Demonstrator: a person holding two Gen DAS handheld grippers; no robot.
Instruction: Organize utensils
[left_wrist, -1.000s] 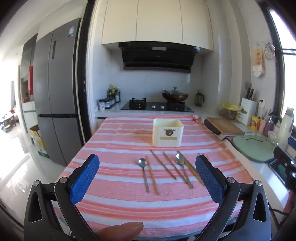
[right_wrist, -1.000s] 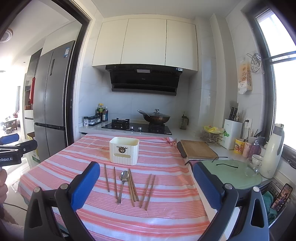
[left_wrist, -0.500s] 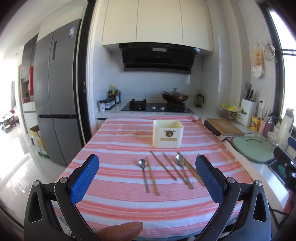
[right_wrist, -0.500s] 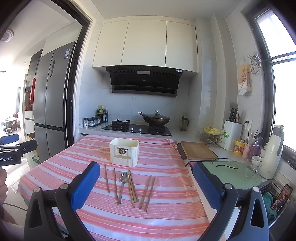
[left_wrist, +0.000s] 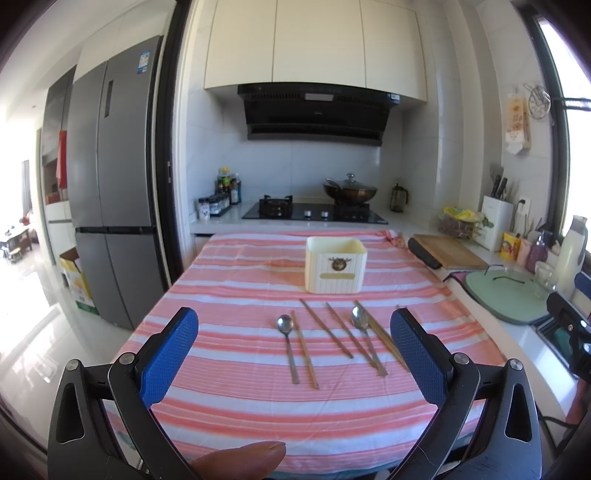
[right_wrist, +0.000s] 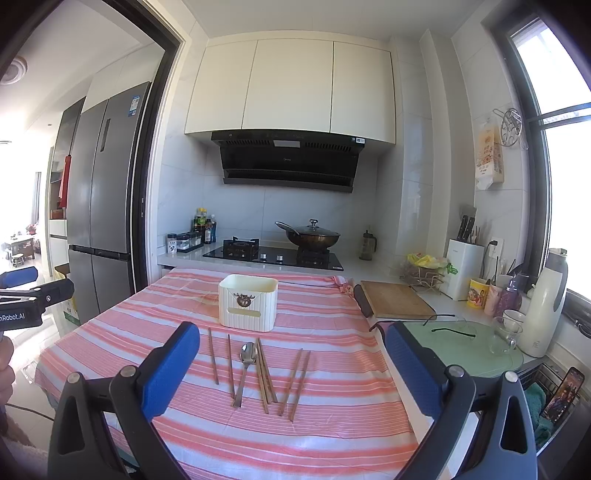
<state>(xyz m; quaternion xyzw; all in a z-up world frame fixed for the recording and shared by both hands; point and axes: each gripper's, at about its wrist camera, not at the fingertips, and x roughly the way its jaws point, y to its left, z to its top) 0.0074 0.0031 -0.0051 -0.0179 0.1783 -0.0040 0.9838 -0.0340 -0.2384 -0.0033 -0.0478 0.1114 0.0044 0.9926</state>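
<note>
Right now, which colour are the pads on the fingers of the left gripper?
Blue, with a fine grid texture; the pads show best in the left wrist view.

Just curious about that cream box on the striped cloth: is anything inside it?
The cream utensil holder shows only its open rim and front wall; its inside is hidden. The spoons and chopsticks lie on the tablecloth.

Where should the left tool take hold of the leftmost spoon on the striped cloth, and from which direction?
Probably mid-handle of the leftmost spoon, coming straight down with the open left tool closing across it. It lies flat, its bowl toward the cream holder and its thin handle toward the camera; a chopstick lies close on its right.
</note>
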